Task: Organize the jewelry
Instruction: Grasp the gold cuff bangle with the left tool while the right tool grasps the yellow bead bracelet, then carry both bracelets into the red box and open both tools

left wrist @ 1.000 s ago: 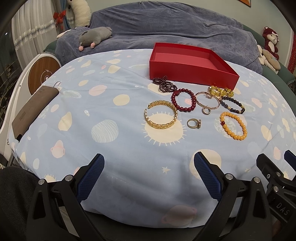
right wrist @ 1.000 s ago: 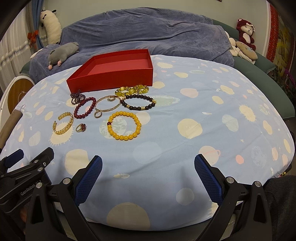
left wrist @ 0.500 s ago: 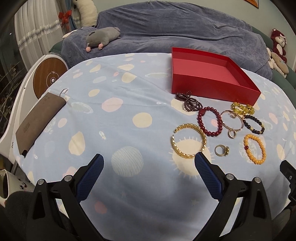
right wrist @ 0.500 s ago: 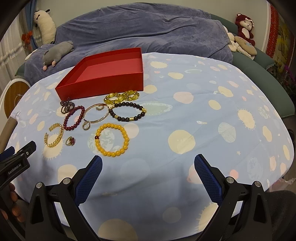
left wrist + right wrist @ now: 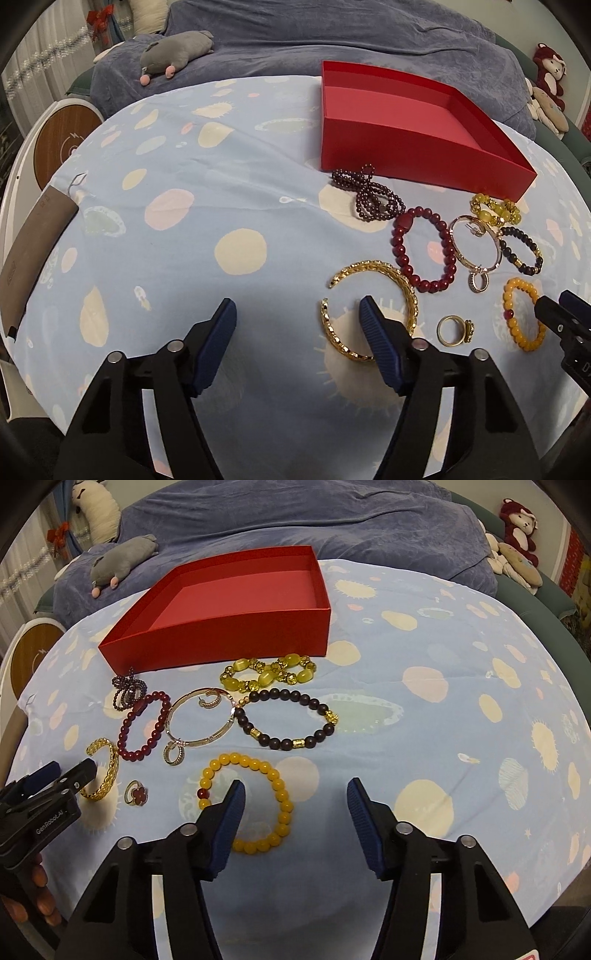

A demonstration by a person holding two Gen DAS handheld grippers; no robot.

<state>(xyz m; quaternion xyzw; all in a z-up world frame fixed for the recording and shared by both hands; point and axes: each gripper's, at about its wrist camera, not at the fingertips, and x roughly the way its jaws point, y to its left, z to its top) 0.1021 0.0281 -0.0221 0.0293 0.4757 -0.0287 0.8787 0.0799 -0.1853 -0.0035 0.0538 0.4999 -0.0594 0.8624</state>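
Observation:
An empty red box [image 5: 413, 122] [image 5: 236, 602] stands on the blue patterned cloth. Before it lie several pieces of jewelry: a gold cuff [image 5: 399, 284] [image 5: 105, 771], a dark red bead bracelet [image 5: 424, 251] [image 5: 144, 731], a thin rose-gold bangle [image 5: 201, 718], a black bead bracelet [image 5: 288, 718], a yellow-green bead bracelet [image 5: 267, 674], an orange bead bracelet [image 5: 258, 801] [image 5: 521, 314] and a gold ring [image 5: 454, 330] [image 5: 136, 793]. My left gripper [image 5: 297, 317] is open, its right finger over the gold cuff. My right gripper [image 5: 295, 797] is open, its left finger over the orange bracelet.
A purple bead strand [image 5: 369, 195] lies by the box's near left corner. A brown pouch [image 5: 33, 236] lies at the cloth's left edge. A grey plush mouse [image 5: 173, 48] rests on the blue-covered sofa behind. Soft toys [image 5: 517, 528] sit at the far right.
Both grippers have moved forward and down toward the jewelry. The left finger now overlaps the gold cuff, the right finger the orange bracelet. Both jaws look narrower than before.

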